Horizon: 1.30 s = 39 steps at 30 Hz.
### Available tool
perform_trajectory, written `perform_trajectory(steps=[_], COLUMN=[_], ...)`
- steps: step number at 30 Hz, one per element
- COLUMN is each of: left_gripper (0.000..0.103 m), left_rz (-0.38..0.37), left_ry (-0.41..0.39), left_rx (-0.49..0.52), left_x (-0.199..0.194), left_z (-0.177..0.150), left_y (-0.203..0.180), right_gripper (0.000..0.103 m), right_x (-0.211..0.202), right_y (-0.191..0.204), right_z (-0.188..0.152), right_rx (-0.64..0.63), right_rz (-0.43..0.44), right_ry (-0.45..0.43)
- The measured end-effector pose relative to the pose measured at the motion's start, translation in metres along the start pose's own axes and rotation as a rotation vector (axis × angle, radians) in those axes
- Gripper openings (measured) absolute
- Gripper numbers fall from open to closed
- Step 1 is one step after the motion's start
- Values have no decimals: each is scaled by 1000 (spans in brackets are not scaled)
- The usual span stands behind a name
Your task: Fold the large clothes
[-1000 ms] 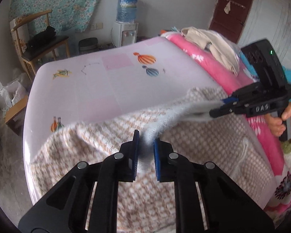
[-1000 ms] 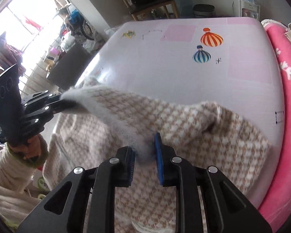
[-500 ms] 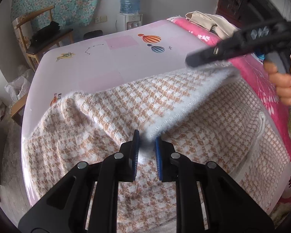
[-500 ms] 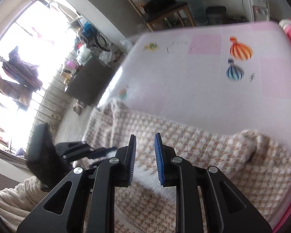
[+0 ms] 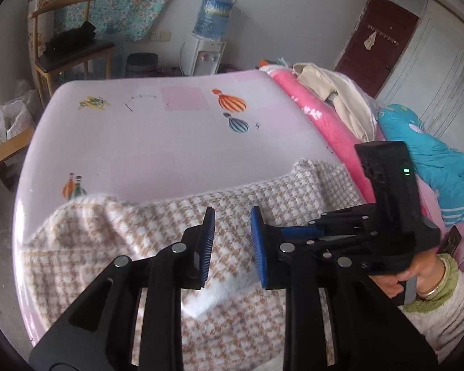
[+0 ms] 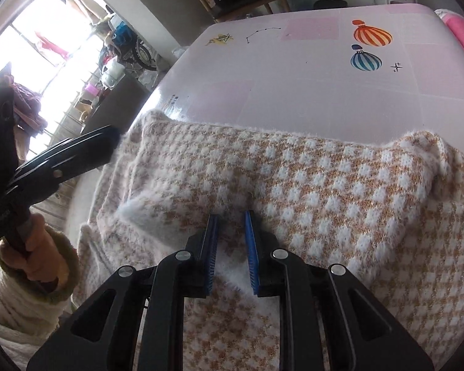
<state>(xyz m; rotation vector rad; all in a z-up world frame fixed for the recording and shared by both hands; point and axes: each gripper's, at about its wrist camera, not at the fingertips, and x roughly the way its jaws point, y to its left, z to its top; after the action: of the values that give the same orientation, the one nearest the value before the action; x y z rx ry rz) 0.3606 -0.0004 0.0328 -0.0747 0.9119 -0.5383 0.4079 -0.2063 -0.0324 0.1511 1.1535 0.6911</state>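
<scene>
A fuzzy tan-and-white houndstooth garment (image 5: pixel 114 247) lies on the pink bed sheet (image 5: pixel 157 142), with a folded layer on top of it, also in the right wrist view (image 6: pixel 309 179). My left gripper (image 5: pixel 232 216) is open and empty just above the garment. My right gripper (image 6: pixel 230 215) is open and empty over the folded layer's near edge. The right gripper also shows in the left wrist view (image 5: pixel 300 232), close beside the left one. The left gripper body shows in the right wrist view (image 6: pixel 71 151) at the left.
A pink quilt (image 5: pixel 321 123), a beige garment (image 5: pixel 334 99) and a blue quilt (image 5: pixel 433 154) lie along the bed's right side. A chair (image 5: pixel 71 52) and water dispenser (image 5: pixel 204 46) stand beyond the bed. The sheet's far half (image 6: pixel 324 71) is bare.
Both grippers were shut on the garment's edge and held it up. Now both have opened and the edge lies folded down on the garment.
</scene>
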Motion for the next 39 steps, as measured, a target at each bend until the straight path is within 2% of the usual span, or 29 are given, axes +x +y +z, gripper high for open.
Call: perform_trajectory(steps=[1,3,6,8,10,13,17,19,21,22,24,25,28,30,32,35,36,39], left_gripper=[23,23,24,24,24,24,24,24,24,24,24,24,24,24,24,24,24,24], left_rz=[13,87,106,92,75,60,51,40,26,17,-1,-12,-36,-38,-26,-5,-2,4], left_ry=[44,120,86,84,76,66,49,40,35,31,23,19,8,1,-2,-1,4,21], left_rx=[13,68,134,115,98,61,46,41,34,29,19,10,-15,-22,-20,-13,-11,-10], left_x=[17,44,38,33,31,29,26,25,24,23,23,23,23,23,22,20,18,5], left_z=[-2,-14,-30,-35,-38,-40,-43,-46,-48,-49,-50,-51,-51,-52,-54,-56,-58,-63], left_y=[-2,-7,-10,-5,0,4,6,7,9,11,14,17,21,21,19,15,15,16], right_gripper=[18,14,11,14,14,15,15,15,13,13,22,22,23,32,40,42,43,45], right_x=[-4,-17,-53,-78,-91,-76,-23,-28,-42,-48,-57,-61,-66,-56,-38,-8,-8,-15], right_y=[-1,-7,-16,-15,-13,-10,-25,-47,-59,-60,-53,-49,-28,-8,7,15,21,34], right_z=[-5,-13,-21,-14,0,25,36,29,25,22,17,16,19,22,21,4,-5,-25], right_rx=[2,10,25,8,-11,-39,-119,-66,19,39,29,18,-1,-65,-123,-154,-191,-239], right_rz=[-6,-35,-108,-181,-200,-213,-362,-257,-227,-250,-390,-392,-294,-266,-257,-299,-329,-395], right_ry=[1,17,0,-62,-110,-127,-66,-95,-94,-90,-83,-88,-117,-135,-113,-35,-69,-63])
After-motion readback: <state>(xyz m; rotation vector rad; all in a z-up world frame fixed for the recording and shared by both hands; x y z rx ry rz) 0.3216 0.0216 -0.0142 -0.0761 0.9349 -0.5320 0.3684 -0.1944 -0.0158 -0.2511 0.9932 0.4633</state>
